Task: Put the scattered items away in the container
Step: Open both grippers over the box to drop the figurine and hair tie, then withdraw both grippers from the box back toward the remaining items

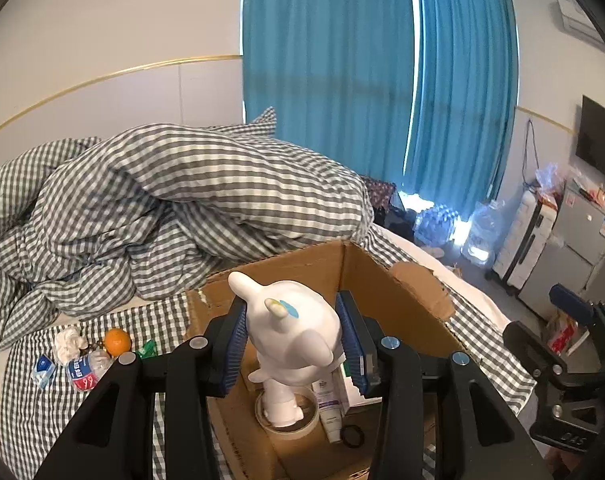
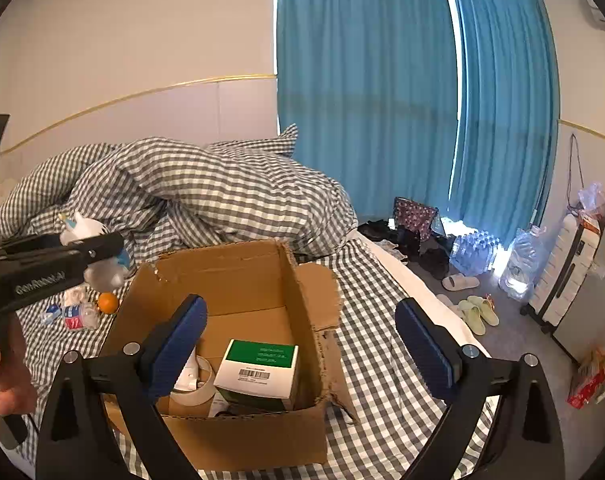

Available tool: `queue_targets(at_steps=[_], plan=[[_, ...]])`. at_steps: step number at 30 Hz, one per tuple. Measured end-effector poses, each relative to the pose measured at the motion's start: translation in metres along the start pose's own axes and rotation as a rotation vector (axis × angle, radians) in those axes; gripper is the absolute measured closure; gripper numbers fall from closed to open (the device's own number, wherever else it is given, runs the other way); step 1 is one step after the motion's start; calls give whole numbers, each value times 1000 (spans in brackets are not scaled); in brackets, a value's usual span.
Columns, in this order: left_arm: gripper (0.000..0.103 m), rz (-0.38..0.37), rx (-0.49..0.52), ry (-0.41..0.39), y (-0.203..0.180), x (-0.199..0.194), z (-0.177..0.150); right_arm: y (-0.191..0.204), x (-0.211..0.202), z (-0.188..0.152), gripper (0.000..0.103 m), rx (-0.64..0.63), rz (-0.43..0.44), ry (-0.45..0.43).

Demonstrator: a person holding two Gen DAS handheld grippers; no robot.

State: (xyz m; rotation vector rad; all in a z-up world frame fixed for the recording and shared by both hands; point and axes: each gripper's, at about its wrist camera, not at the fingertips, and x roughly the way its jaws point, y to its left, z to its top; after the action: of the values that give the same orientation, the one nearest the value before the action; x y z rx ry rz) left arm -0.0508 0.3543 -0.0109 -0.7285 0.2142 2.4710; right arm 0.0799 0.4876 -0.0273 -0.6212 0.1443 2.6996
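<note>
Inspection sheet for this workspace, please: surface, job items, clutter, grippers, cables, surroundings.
Surface: bed with checked sheet, rumpled duvet.
Job's things: cardboard box holds a green-and-white carton, tape roll, tube; white toy figure over the box.
Clutter: orange, small bottle, crumpled tissue on the sheet.
Grippers: left gripper shut on the toy; right gripper open, empty.
Cables: wall cord.
Surroundings: teal curtains, slippers, water bottles.

Rumpled checked duvet [image 1: 174,200] before teal curtains [image 1: 374,80].
</note>
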Motion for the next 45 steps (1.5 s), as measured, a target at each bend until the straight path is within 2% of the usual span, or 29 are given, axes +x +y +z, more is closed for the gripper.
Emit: queue_targets(at_steps=[7,8,9,11,13,14,19,21,27,34,39,45], plan=[[57,-5,12,22,-9,9,3,-7,-3,-2,6,16,2,6],[52,-9,11,23,-9,10,4,-6,-3,-2,6,16,2,6],[41,-13,9,25,-8,11,4,-6,-4,-2,6,16,2,6],[28,-22,0,22,-7,11,4,-7,-5,-2,5,20,3,5],[24,-29,-4,12,-5,8,4,-7,-6,-2,5,25,1,-2],[17,-28,-5,8,-4,7,4,-7,-7,-2,5,28,-1,-7],[13,-16,-24,-8,3,0,6,-3,-9,-1,5,28,8,-10],[6,-7,-28,-11,7,-2,6,-1,-9,0,5,26,11,-6],[5,44,-39,-27,29,-15,2,15,-9,4,3,22,34,-9],[5,90,-88,-25,77,-32,-6,53,-11,14,0,-12,66,-17],[5,147,-100,-46,112,-51,-10,87,-11,23,0,-24,94,-18],[5,195,-162,-65,165,-75,-18,137,-14,30,0,-86,148,-28]])
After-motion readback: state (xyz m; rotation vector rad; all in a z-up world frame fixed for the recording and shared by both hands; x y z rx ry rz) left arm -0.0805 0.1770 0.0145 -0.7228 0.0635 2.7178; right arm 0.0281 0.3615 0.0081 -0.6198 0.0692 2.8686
